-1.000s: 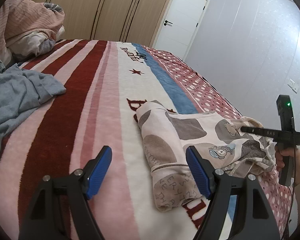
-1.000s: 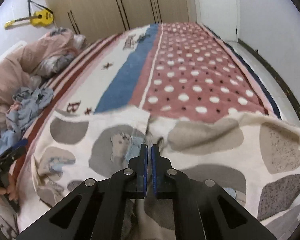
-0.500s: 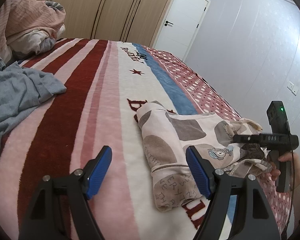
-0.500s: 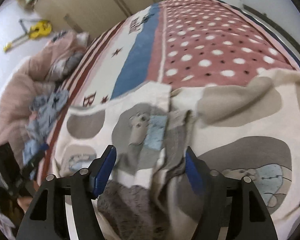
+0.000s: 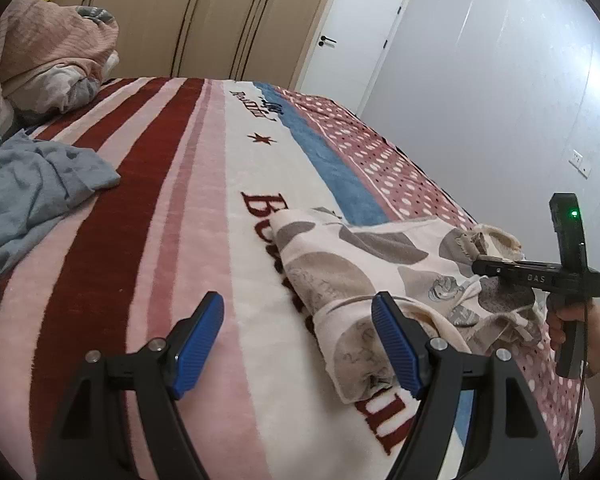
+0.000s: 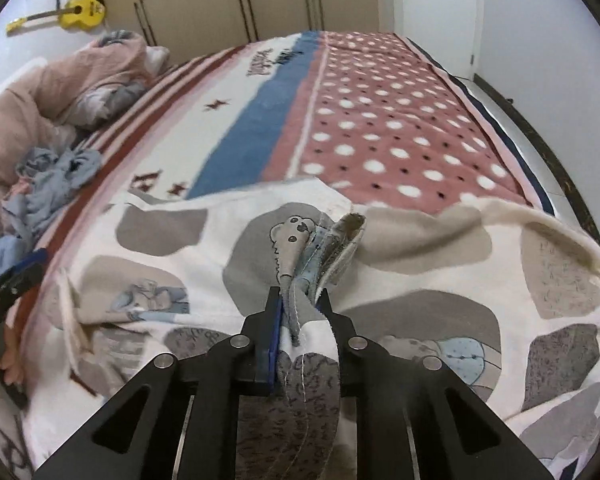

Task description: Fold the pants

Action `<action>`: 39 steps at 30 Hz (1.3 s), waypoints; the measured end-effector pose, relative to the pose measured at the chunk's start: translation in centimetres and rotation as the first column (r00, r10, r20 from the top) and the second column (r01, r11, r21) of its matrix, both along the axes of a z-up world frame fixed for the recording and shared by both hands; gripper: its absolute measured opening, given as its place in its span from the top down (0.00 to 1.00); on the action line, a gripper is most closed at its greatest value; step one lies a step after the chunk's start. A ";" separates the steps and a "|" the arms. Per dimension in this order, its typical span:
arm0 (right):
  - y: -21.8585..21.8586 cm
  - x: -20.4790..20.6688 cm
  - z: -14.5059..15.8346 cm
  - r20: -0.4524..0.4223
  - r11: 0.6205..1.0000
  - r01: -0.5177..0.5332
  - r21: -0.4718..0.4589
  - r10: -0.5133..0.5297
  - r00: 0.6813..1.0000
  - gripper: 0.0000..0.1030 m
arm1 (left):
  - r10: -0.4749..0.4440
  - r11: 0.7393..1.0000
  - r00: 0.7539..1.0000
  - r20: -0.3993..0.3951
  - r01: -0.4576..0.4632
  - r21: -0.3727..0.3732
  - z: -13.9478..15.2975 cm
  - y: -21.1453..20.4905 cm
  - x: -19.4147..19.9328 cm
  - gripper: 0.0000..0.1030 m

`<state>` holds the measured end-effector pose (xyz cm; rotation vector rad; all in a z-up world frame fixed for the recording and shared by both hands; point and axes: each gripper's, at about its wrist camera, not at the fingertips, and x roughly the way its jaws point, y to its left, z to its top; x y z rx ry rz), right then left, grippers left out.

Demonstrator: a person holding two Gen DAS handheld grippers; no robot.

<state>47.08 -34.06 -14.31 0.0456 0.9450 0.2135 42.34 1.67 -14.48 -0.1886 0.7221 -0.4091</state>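
The cream pants point(image 5: 364, 264) with grey patches and cartoon bears lie on the bed, partly bunched. In the right wrist view the pants point(image 6: 172, 264) fill the foreground. My right gripper point(image 6: 300, 304) is closing, and a gathered fold of the pants' fabric is pinched between its blue pads. In the left wrist view the right gripper point(image 5: 480, 266) reaches over the far side of the pants, held by a hand point(image 5: 564, 320). My left gripper point(image 5: 300, 336) stands open above the blanket, just left of the pants, nothing between its fingers.
A striped and dotted blanket point(image 5: 172, 208) covers the bed. Blue-grey clothes point(image 5: 24, 196) lie at the left, with a pink duvet point(image 5: 40, 52) behind. Wardrobes point(image 5: 204, 16) and a white door point(image 5: 352, 28) stand at the back. A yellow guitar point(image 6: 76, 14) hangs on the wall.
The right gripper opened wide, dropped onto the pants and closed on a bunched fold. The left gripper stayed where it was, open.
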 end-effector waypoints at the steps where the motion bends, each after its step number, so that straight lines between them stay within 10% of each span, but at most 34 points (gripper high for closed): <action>1: -0.3 0.1 -0.5 -0.014 1.000 0.008 0.016 -0.008 1.000 0.81 | -0.003 1.000 1.000 -0.001 0.003 0.006 0.0 -0.2 0.0 0.29; 7: -4.8 -2.8 0.3 -0.023 0.985 0.095 0.143 -0.093 0.995 0.39 | 0.009 1.000 1.000 0.009 -0.009 0.007 0.2 0.0 -0.1 0.29; 13: -14.2 -10.0 3.0 0.038 0.946 0.310 0.097 -0.315 0.948 0.30 | 0.029 1.000 0.999 0.017 -0.029 -0.011 0.4 0.6 -0.1 0.29; 20: -25.5 -14.6 -0.1 -0.087 0.767 0.580 0.275 -0.581 0.809 0.24 | 0.047 0.999 0.998 0.037 -0.047 -0.005 0.7 0.6 -0.3 0.29; 26: -26.3 -12.5 -2.5 -0.094 0.729 0.556 0.400 -0.570 0.816 0.23 | 0.061 0.998 0.997 0.041 -0.062 0.019 0.6 0.6 -0.3 0.29; 29: -25.7 -10.8 -2.8 -0.073 0.708 0.573 0.413 -0.602 0.795 0.30 | 0.062 0.998 0.997 0.041 -0.063 0.021 0.6 0.6 -0.3 0.29; 33: -24.4 -8.8 -2.3 -0.047 0.722 0.579 0.378 -0.609 0.791 0.88 | 0.067 0.997 0.997 0.043 -0.068 0.025 0.6 0.7 -0.3 0.29; 39: -20.0 -8.3 2.5 0.143 0.816 0.475 0.329 -0.540 0.829 0.95 | 0.068 0.997 0.997 0.046 -0.069 0.026 0.7 0.7 -0.3 0.29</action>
